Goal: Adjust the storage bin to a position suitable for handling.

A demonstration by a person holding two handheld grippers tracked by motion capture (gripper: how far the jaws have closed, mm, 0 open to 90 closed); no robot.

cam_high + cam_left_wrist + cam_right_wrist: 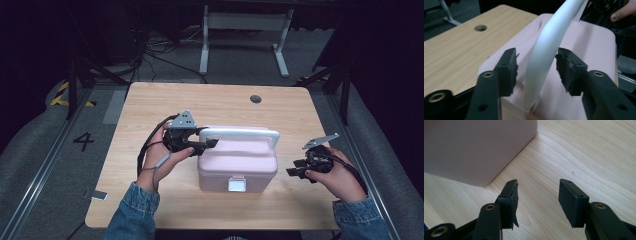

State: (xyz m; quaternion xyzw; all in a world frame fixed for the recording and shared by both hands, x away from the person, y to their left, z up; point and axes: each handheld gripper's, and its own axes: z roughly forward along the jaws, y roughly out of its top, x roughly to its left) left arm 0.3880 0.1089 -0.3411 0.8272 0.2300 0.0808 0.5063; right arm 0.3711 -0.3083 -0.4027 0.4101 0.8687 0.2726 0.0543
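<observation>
A pink lidded box point(237, 162) with a white latch point(237, 184) on its front sits in the middle of the wooden table point(150, 110). Its white handle point(240, 133) stands raised over the lid. My left gripper point(212, 143) is at the handle's left end, open, its jaws on either side of the handle point(546, 55) without closing on it. My right gripper point(291, 171) hovers just right of the box, open and holding nothing. In the right gripper view the gripper point(537, 195) is low over bare wood beside the box's rounded corner point(477, 147).
A round cable hole point(255, 99) is in the table's far side. A small silver object point(99, 195) lies near the front left corner. A white desk frame point(245, 30) stands on the floor beyond, and a "4" marking point(83, 141) is on the floor at left.
</observation>
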